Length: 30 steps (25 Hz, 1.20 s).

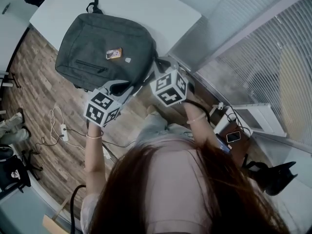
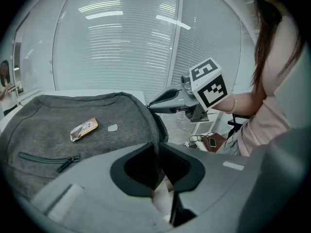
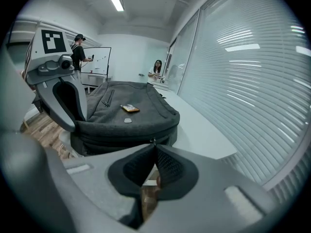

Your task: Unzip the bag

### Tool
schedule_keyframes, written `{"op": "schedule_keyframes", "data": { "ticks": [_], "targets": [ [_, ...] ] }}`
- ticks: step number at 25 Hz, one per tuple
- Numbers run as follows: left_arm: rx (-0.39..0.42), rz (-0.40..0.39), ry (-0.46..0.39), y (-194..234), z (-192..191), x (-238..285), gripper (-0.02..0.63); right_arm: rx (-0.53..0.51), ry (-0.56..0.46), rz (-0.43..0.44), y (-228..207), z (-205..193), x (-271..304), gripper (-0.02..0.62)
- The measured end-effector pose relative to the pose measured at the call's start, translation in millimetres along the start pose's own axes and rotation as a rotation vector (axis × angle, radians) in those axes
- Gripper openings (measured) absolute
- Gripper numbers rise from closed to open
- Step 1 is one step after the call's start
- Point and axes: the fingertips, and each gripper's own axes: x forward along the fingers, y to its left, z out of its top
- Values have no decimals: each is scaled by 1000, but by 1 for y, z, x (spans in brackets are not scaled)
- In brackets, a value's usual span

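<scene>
A grey backpack (image 1: 97,48) lies flat on the white table (image 1: 146,9), its near end over the table's edge. An orange tag (image 1: 114,53) lies on its front, above a closed pocket zip (image 1: 90,66). My left gripper (image 1: 119,87) is at the bag's near edge. In the left gripper view, that gripper (image 2: 158,149) is shut on a fold of the bag's side (image 2: 154,125). My right gripper (image 1: 155,68) is at the near right corner. In the right gripper view, it (image 3: 154,147) pinches the small zipper pull (image 3: 153,141) on the bag's side seam (image 3: 121,132).
Slatted window blinds (image 1: 253,52) run along the right. On the wooden floor lie a power strip with cables (image 1: 62,129) and a phone (image 1: 233,136) on a low stand. Chairs (image 1: 14,172) stand at the left. Two persons (image 3: 77,47) (image 3: 157,68) are far behind the table.
</scene>
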Motion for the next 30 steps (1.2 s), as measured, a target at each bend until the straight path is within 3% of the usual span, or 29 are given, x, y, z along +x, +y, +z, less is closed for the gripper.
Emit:
{"op": "schedule_keyframes", "data": {
  "ticks": [16,30],
  "targets": [
    [-4,6,-15,-2,3,2,55,-8,-22,-7,-21,5,10,14],
    [-34,-25,-53,0,5,2,55,-67,-37,71,-44,13,28,14]
  ]
}}
